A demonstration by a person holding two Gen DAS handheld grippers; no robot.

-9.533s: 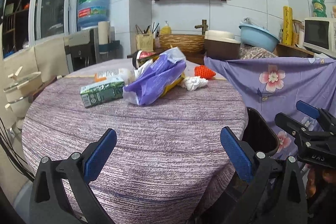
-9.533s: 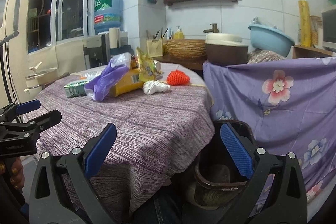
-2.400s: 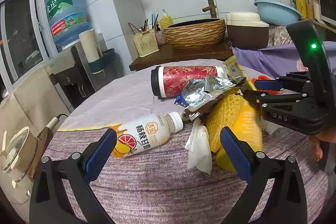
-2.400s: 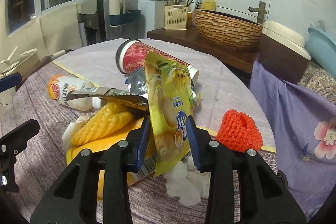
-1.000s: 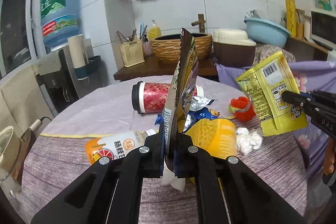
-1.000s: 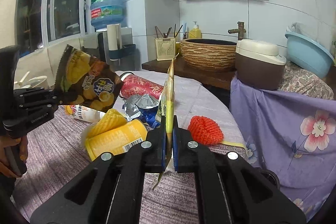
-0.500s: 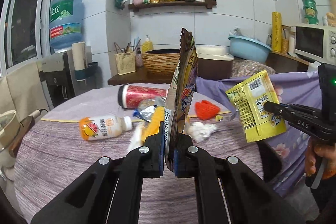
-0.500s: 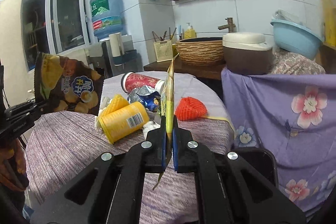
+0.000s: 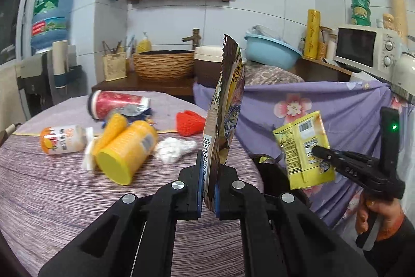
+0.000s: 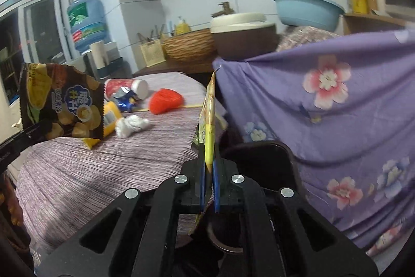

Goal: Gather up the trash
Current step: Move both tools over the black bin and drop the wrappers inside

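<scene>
Round desk (image 9: pixel 52 199) under a striped purple cloth fills the left side, and a floral purple drape (image 10: pixel 337 108) hangs right beside it. Squeezed between desk edge and drape sits the dark trash bin (image 10: pixel 275 162), its mouth mostly blocked by the right claw's own frame. Scattered on the desk: a red paper cup (image 9: pixel 116 104) lying on its side, a yellow tube can (image 9: pixel 127 151) also tipped over, an orange-label drink bottle (image 9: pixel 62 143), a red foam net (image 9: pixel 188 122), crumpled white tissue (image 9: pixel 172 149) and a silvery-blue wrapper (image 10: pixel 125 96) by the cup.

Left claw (image 9: pixel 208 192) is clamped tight on a brown chip bag (image 9: pixel 224 116), the bag standing edge-on straight up from the pads, over the desk's near rim. Right claw (image 10: pixel 208 188) is pinched closed on a yellow snack bag (image 10: pixel 208 126), also edge-on, hanging right above the bin's rim beside the drape.

The bin's inside is dark and hard to read. The yellow bag's lower tail disappears behind the pads. A person's hand (image 9: pixel 373 214) on the right handle is cut off at the frame edge.
</scene>
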